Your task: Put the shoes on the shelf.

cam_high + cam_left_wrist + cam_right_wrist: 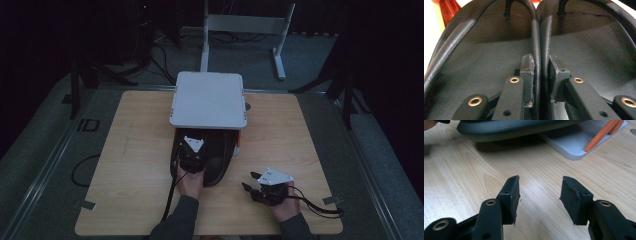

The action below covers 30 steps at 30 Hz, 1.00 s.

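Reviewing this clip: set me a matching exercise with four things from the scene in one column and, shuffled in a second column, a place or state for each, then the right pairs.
Things:
1. left gripper
2. right gripper
3. pair of black slippers
4. white shelf

Place or state:
A. open over bare wood
B. standing at the table's far edge
C. shut on two inner edges pressed together
D. toes tucked under the white top

Pairs: 1-C, 2-A, 3-D, 4-B

Left gripper clamped (jaws pinching); right gripper agape
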{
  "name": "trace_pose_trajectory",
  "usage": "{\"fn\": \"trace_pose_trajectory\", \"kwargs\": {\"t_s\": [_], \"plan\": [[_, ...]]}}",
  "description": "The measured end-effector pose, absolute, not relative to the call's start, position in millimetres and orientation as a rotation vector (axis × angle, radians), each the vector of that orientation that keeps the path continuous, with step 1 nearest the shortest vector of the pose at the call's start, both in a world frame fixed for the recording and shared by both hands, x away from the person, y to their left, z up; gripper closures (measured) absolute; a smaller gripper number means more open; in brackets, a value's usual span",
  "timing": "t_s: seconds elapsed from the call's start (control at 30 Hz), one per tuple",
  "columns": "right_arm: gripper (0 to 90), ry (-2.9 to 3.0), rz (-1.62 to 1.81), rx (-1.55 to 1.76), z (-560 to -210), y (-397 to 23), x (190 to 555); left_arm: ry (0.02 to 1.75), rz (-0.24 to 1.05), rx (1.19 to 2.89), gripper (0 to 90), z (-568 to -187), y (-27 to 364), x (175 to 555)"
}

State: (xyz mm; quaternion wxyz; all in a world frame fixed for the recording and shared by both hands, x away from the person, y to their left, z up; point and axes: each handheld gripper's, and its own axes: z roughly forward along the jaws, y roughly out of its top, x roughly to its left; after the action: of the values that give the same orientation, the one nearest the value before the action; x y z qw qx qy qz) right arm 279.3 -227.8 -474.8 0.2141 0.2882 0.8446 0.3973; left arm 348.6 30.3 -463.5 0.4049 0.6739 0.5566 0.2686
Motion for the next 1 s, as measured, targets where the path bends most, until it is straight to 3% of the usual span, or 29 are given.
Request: {"fn": "trace_pose_trajectory", "kwargs": {"t_s": [1.0], "plan": [[48.7,2.346,1.094,0.796,-476,-228,281,1.444,0.751,1.661,75.5,-445,17,370]]}}
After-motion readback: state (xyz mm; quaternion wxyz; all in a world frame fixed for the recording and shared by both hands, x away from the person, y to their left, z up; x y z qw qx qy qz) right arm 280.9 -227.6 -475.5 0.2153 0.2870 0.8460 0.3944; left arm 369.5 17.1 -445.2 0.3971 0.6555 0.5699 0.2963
